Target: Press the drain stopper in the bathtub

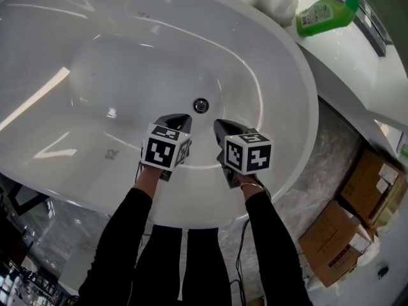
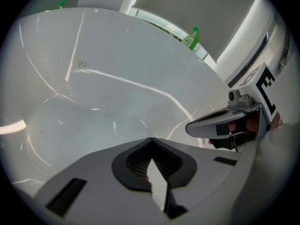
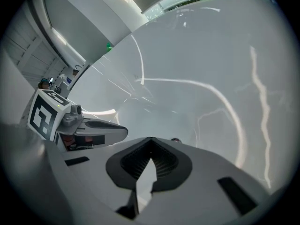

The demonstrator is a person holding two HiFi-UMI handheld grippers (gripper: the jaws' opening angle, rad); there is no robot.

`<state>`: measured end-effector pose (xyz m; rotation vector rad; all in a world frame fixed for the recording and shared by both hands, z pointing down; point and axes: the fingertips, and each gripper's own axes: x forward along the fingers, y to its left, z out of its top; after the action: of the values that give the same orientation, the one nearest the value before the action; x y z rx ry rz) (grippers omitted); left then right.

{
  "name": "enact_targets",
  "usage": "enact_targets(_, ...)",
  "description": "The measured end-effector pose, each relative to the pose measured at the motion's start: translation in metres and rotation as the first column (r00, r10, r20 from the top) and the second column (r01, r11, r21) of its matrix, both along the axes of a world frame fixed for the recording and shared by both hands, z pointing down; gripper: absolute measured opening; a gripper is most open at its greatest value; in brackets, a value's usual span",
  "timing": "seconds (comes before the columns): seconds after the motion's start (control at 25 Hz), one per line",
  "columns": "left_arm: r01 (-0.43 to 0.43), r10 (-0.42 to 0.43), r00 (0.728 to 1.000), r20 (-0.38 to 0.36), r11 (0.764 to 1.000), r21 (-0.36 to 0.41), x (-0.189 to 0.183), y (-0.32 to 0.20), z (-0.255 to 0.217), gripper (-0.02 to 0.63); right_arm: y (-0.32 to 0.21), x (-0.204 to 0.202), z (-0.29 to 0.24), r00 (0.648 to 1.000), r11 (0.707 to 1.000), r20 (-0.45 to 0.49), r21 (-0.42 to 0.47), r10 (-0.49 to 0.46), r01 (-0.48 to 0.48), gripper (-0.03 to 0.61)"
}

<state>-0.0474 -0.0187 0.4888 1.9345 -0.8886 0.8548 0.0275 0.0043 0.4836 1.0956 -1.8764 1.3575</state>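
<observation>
Though the label on the green bottle (image 1: 325,14) at the far right was too small to read, the left gripper (image 1: 183,118) and right gripper (image 1: 218,124) showed clearly, each with jaws pressed together on nothing. They hung side by side inside the bathtub (image 1: 299,94), with the drain stopper (image 1: 201,105) just beyond their tips, untouched.

White bathtub (image 1: 127,56), green bottle (image 1: 325,16), brown boxes (image 1: 338,241), black-and-white markers (image 1: 161,152) on grey left claw (image 1: 184,117) and right claw (image 1: 218,123).

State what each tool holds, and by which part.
Nothing. The left tool and right tool are both empty, jaws together, short of the drain stopper.
</observation>
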Motion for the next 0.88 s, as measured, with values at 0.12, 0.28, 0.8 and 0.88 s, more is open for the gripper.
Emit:
enact_targets(0.12, 0.012, -0.012, 1.0, -0.004, 1.0, 0.007, -0.002, 0.002, -0.01, 0.008, 0.003, 0.001, -0.008, 1.0, 1.0, 0.002, 0.005, 0.006, -0.006, 0.0)
enact_targets(0.28, 0.023, -0.022, 1.0, -0.011, 1.0, 0.016, -0.001, 0.006, -0.024, 0.008, 0.011, 0.005, -0.014, 1.0, 1.0, 0.002, 0.017, 0.001, -0.001, 0.0)
enact_targets(0.8, 0.046, -0.045, 0.999, -0.031, 0.997, 0.054, -0.013, 0.013, -0.062, 0.008, 0.016, 0.003, -0.05, 1.0, 0.995, -0.002, 0.1, -0.015, 0.015, 0.0)
enact_targets(0.88, 0.049, -0.047, 0.998, -0.03, 0.997, 0.054, -0.016, 0.013, -0.065, 0.008, 0.018, 0.001, -0.053, 1.0, 0.995, 0.005, 0.103, -0.014, 0.014, 0.0)
